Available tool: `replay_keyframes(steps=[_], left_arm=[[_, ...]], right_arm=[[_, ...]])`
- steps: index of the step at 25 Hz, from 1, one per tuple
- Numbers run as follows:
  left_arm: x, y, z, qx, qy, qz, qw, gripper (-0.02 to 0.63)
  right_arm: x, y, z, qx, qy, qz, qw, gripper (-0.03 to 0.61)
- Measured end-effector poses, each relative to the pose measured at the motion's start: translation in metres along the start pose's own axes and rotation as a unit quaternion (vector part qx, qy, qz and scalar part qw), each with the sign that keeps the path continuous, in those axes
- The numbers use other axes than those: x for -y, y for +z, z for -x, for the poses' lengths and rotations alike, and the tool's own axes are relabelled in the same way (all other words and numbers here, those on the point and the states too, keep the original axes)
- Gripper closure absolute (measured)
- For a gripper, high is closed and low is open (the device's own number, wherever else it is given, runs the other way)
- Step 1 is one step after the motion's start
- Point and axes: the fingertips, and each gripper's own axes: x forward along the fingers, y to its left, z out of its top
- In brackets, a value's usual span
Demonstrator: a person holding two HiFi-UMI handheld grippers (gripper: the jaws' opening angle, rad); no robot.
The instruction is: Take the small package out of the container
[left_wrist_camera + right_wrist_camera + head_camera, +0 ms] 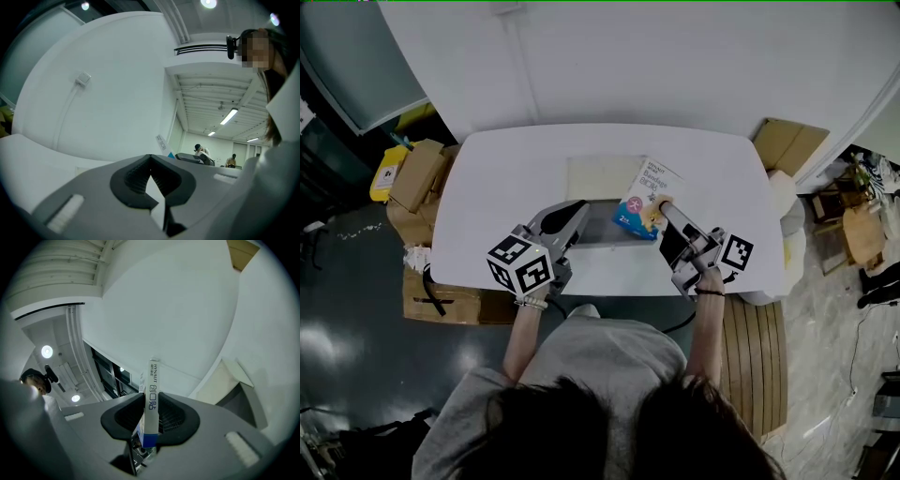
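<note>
The right gripper (664,203) is clamped on the small package (647,199). In the right gripper view the ribbed pads (171,417) press on both flat faces of the package (152,394), whose thin edge stands upright between them. The jaws are only as far apart as the package is thick. It is a flat white carton with a blue lower end and a cartoon figure on its face. In the head view it tilts, with its blue end toward the person and its white end away.

The package hangs at the right end of the container (602,232), a shallow grey tray in the middle of the white table (506,187). A pale beige panel (595,178) lies flat just beyond the tray, and the package overlaps that panel's right edge. The head view does not show whether the package's lower corner touches the tray. In the right gripper view the container (241,397) lies off to the right, apart from the package. The grey inside of the tray looks bare where it shows, but the grippers cover part of it.

The left gripper (578,211) lies over the tray's left end with its tip toward the package. In the left gripper view its pads (140,176) meet at their tips with nothing between them.

Cardboard boxes (417,173) stand on the floor to the table's left.
</note>
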Motion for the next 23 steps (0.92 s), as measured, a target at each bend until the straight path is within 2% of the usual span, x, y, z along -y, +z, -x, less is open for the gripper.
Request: replay_keyframes(steps=[23], left_arm=[[-0.0008,-0.0022,-0.0027,-0.010,-0.004,-0.005,0.9999,0.618]], right_arm=[[0.0041,-0.0005,-0.0011,0.000,0.010,-0.017,1.000,0.469]])
